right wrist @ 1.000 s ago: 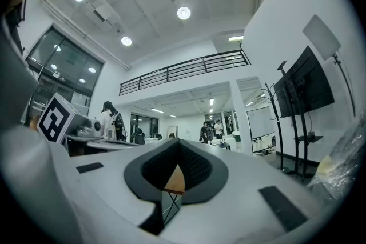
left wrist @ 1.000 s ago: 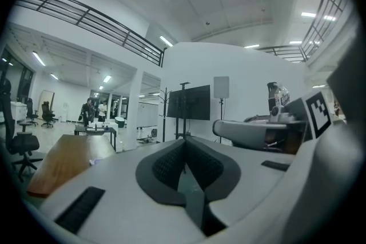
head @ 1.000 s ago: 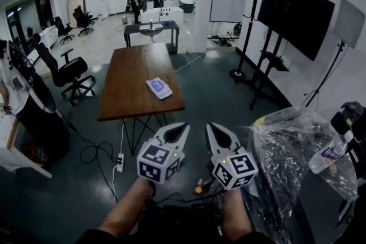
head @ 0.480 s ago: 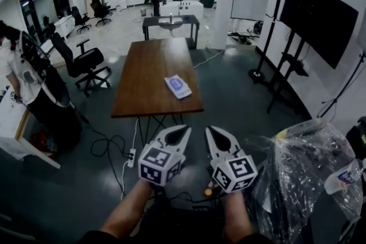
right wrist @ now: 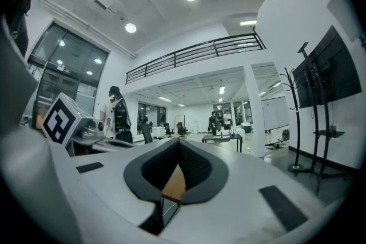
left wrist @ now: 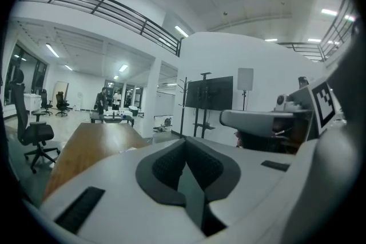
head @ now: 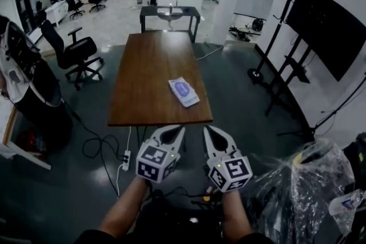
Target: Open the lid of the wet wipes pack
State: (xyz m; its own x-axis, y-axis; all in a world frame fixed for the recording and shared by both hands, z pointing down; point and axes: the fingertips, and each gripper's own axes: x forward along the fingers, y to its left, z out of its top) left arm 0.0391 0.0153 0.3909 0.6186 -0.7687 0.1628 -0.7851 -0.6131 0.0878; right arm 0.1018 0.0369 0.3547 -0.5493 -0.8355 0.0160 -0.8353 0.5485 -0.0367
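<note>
**Brown counter ahead, pack not yet reached**

Brown wood carries your target. The pack [head: 184,92] lies flat and a little askew on the counter [head: 143,83], on its right half and toward the near end. Its lid looks shut: a blue oval on the pale top face.

I'd judge you are at the opening step, the approach, with no contact made. Both tools hang in front of you, short of the counter's near edge and well apart from the pack. The left hand-held gripper [head: 178,130] has its jaws closed tip to tip with nothing between them. The right hand-held gripper [head: 207,130] is the same, pinched together and empty.

As I read it, the next move is to get both over the pack and part the jaws. Pin the pack's body with one so it cannot slide, and catch the lid's edge with the other. The lid's tab is too small to make out, so you cannot yet tell which side it lifts from.

As for writing, no print on the blue oval can be read. The cubes [head: 155,163] show only black-and-white square markers, no words. A bottle [head: 346,203] at the far right, beside the clear bag [head: 297,191], has a label too blurred to read.
</note>
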